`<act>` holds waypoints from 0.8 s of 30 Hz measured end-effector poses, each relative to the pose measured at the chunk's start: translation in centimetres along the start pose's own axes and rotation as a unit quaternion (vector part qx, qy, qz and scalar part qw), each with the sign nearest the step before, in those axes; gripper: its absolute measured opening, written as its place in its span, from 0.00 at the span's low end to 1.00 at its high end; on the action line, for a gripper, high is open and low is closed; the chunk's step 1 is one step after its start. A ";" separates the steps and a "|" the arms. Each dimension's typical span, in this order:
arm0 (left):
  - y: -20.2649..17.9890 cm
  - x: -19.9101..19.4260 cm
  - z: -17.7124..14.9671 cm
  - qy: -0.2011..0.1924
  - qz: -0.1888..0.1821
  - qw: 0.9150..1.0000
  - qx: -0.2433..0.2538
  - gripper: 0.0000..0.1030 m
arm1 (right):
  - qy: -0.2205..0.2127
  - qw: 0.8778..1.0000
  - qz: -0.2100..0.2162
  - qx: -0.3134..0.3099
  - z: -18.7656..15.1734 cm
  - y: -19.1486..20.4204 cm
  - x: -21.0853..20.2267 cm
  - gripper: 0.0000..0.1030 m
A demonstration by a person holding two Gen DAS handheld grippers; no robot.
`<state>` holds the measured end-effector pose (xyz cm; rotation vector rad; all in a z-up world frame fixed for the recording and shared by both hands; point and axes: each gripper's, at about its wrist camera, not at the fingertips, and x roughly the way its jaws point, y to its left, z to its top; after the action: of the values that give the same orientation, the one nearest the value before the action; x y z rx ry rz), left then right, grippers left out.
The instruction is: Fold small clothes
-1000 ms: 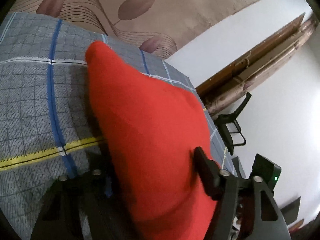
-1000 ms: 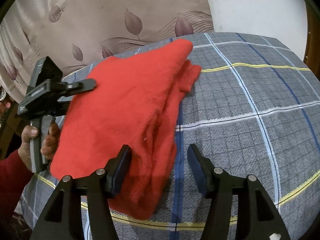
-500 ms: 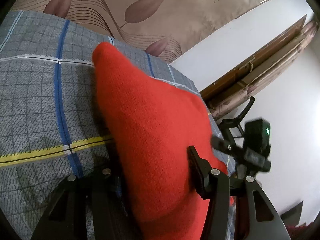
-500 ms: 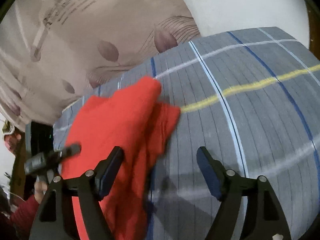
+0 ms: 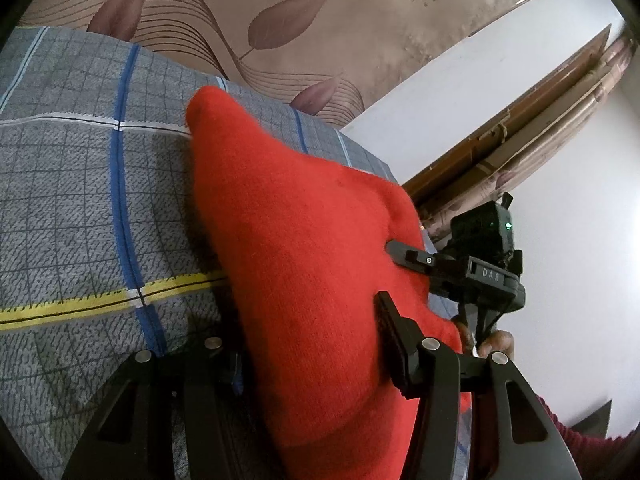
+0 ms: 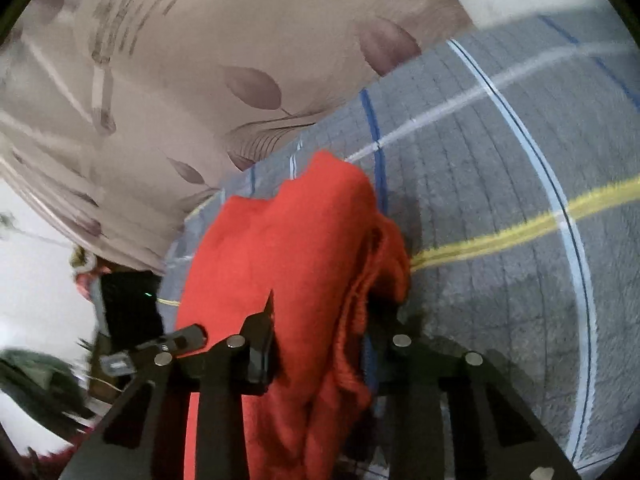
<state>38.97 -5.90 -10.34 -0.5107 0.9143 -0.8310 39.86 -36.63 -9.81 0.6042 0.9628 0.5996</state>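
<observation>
The red sweater (image 5: pixel 304 264) lies bunched on the checked bed cover (image 5: pixel 80 200). It looks soft, light and floppy, so grab it at the edges.

The left gripper (image 5: pixel 308 344) holds one end, and the right gripper (image 6: pixel 320 344) is squeezing shut with the other end between its fingers.

red garment (image 5: pixel 304 264) on checked bedspread (image 5: pixel 72 184) | left gripper (image 5: pixel 308 344) fingers clamp it

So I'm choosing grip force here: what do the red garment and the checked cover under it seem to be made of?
Red garment: likely soft knit wool or fleece, matte and fuzzy, with ribbed edges.
Checked cover: apparently woven cotton-type fabric, matte, with a fine visible weave.
</observation>
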 end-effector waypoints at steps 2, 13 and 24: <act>-0.1 0.0 0.0 0.000 0.001 1.000 0.001 0.52 | 0.003 1.000 0.018 0.021 0.1 -0.8 0.1 0.29; -0.1 0.0 0.1 0.001 0.008 1.000 0.001 0.52 | 0.043 0.997 -0.025 -0.051 -0.6 2.5 0.9 0.73; -2.9 1.2 -0.1 0.011 0.115 0.991 0.063 0.54 | 0.036 0.999 -0.014 -0.036 -1.1 2.5 2.3 0.42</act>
<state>38.13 -8.60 -8.99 -0.2808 0.9153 -0.6802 39.42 -33.08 -9.79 0.5068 1.0111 0.6311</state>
